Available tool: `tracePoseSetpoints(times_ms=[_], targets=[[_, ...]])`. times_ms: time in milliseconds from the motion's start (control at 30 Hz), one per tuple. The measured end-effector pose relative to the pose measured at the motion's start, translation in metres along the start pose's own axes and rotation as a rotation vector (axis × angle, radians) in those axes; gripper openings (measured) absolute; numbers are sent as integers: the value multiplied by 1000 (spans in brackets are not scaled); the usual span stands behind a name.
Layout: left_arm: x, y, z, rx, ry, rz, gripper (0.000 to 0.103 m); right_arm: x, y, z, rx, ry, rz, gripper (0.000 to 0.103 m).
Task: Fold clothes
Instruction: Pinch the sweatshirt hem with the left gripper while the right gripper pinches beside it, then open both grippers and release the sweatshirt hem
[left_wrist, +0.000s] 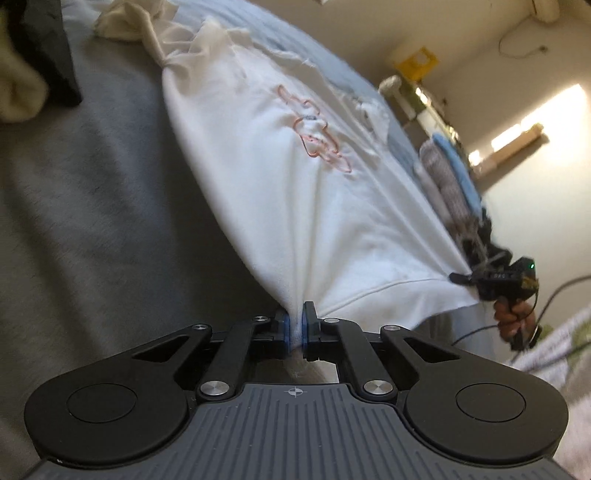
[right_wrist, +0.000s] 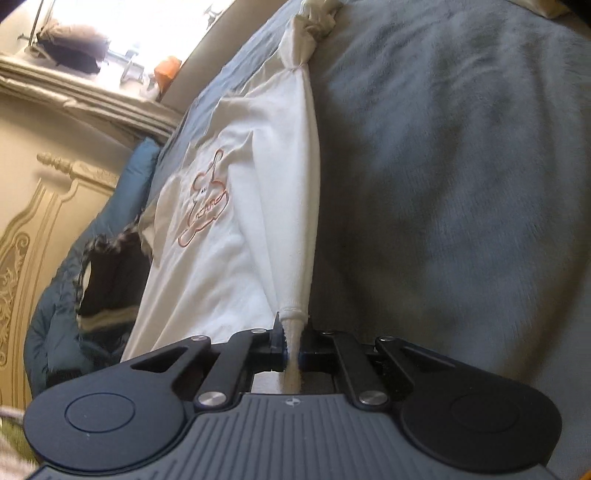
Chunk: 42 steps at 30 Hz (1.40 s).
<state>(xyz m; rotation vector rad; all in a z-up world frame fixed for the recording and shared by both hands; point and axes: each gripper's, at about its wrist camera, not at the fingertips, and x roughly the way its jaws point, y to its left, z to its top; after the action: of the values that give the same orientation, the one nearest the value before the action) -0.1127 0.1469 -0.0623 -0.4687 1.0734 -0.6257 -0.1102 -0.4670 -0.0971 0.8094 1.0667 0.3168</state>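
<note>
Left wrist view: left gripper (left_wrist: 294, 325) low at the near edge, jaws closed on a pinched bunch of white fabric, blue pads pressed against the cloth on both sides. White sweatshirt (left_wrist: 280, 177) stretched away from that pinch toward the far left, creases fanning out from the clamp, lying over a grey fleece blanket (left_wrist: 96, 206). Orange outline drawing (left_wrist: 314, 129) on the chest, roughly mid-garment. Ribbed hem running from near the clamp off to the right. At the far end, fabric gathered into a knot-like bunch with crumpled cream cloth (left_wrist: 125, 22) beyond it. Right gripper (left_wrist: 460, 277) at the right edge, touching the hem's far corner, held by a hand (left_wrist: 515, 317) wrapped around its grip; jaw state hard to read from here because of size and blur. Dark garment (left_wrist: 40, 48) and a pale one in the far left corner. Shelves with folded towels (left_wrist: 447, 173) at the right, yellow item above them.

Right wrist view: right gripper (right_wrist: 293, 345) at the near centre, jaws clamped on a narrow ribbed strip of the white sweatshirt (right_wrist: 236, 266), which passes between the pads and back under the gripper body. Garment stretching away toward the far centre, sleeve pulled taut along its right edge, orange outline drawing (right_wrist: 205, 199) left of middle. Grey fleece blanket (right_wrist: 443, 184) filling the right side. Blue padded jacket (right_wrist: 110, 221) with a fur-trimmed opening left of the sweatshirt, ornate cream furniture (right_wrist: 44, 221) further left.
</note>
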Motion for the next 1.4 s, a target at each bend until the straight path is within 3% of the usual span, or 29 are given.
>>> tracePoseSetpoints(times_ms=[200,433,533,600,667,733,833,933,1067,1233,1300,1400], targets=[[-11,-4,-16,39,126,20,4,-17,1,-36,22,101,-20,4],[28,11,-24,69,215,66,5,3,-17,-48,68,147,-76,5],[36,10,-26,96,248,127,9,14,-13,-47,30,180,-150,12],[30,3,-26,130,258,142,20,2,-10,-40,4,134,-183,17],[18,-4,-22,159,237,175,31,-10,-7,-33,-22,88,-215,33],[5,-6,-17,186,203,216,40,-22,-4,-26,-48,43,-247,38],[-10,-6,-1,196,130,269,47,-41,1,-15,-87,-26,-296,38],[3,-21,30,241,75,251,54,-57,7,-4,-128,-95,-339,38],[44,-51,59,286,-15,220,60,-6,58,19,-301,-149,-308,37],[100,-61,68,195,-132,249,60,80,119,16,-584,-135,-354,34],[113,-54,66,152,-147,313,58,108,128,10,-685,-120,-413,30],[122,-39,62,108,-152,374,58,120,109,16,-685,-98,-478,23]])
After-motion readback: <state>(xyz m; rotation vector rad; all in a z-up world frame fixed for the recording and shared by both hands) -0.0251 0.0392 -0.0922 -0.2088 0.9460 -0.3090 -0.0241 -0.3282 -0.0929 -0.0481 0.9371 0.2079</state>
